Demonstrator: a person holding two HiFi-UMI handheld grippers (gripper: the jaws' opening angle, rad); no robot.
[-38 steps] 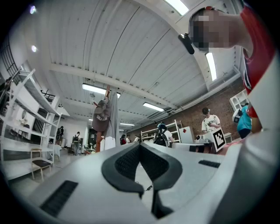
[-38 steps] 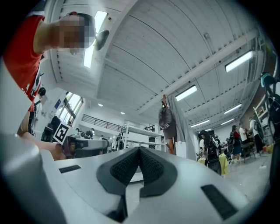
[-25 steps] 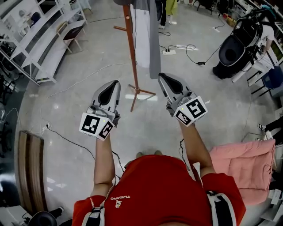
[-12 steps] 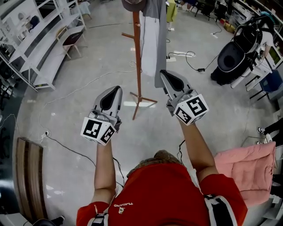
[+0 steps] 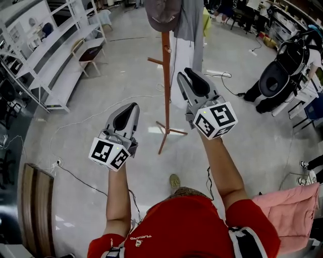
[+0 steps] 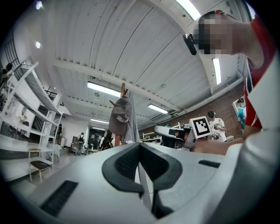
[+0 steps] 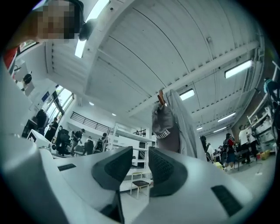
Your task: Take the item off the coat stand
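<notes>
A wooden coat stand (image 5: 166, 75) rises from the floor ahead of me. On its top hang a grey cap (image 5: 162, 14) and a long grey garment (image 5: 193, 20), with a white garment (image 5: 175, 60) behind the pole. My right gripper (image 5: 185, 74) is raised just below the grey garment; its jaws are opening, a narrow gap shows and nothing is between them. In the right gripper view the cap (image 7: 165, 124) and grey garment (image 7: 186, 122) hang beyond the right gripper (image 7: 140, 152). My left gripper (image 5: 132, 107) is lower, left of the pole, shut and empty; the cap (image 6: 120, 116) shows past it.
White shelving (image 5: 55, 55) and a chair (image 5: 91, 50) stand at the left. A black stroller (image 5: 280, 75) is at the right, a pink cushion (image 5: 290, 211) at the lower right, a wooden bench (image 5: 35, 201) at the lower left. Cables run over the floor (image 5: 91, 116).
The coat stand has come closer and lower in the view. My right gripper has risen toward the hanging grey garment and its jaws have parted. The left gripper has barely moved.
</notes>
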